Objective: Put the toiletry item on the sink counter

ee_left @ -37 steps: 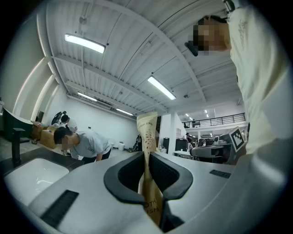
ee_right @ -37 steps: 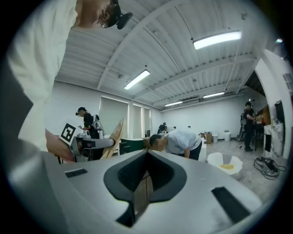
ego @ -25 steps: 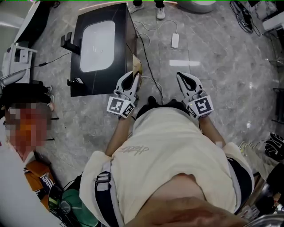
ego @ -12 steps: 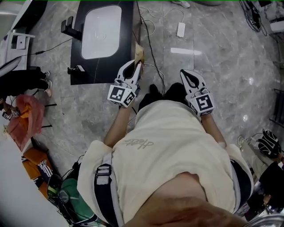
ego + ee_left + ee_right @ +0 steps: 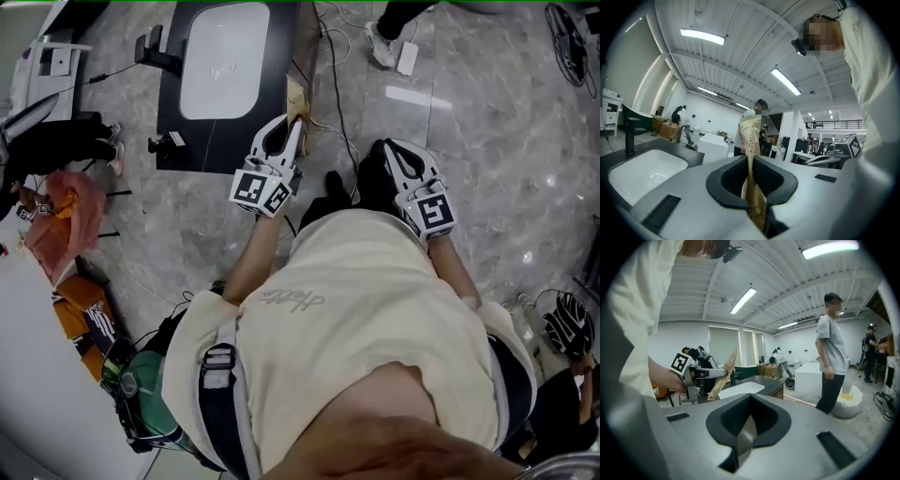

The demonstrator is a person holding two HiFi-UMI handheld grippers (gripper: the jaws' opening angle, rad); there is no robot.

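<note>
Matt brown paper packet (image 5: 751, 133) in the left tongs (image 5: 750, 159); ahead, a matt black counter (image 5: 178, 122) with a glossy white basin (image 5: 223, 58).

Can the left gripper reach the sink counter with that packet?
Probably yes. The left gripper, shut on the packet, hovers right by the counter edge, and nothing stands between them.

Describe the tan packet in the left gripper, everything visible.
The flat tan paper-like packet is long and narrow, with dark speckles up top and partly hidden dark print lower down. It stands near upright, slightly tilted, pinched by its flat faces in the jaws of the left gripper, sticking out above and below them. Nothing else touches it. From the head view it sits by the right edge of the black sink counter, not yet on it.
</note>
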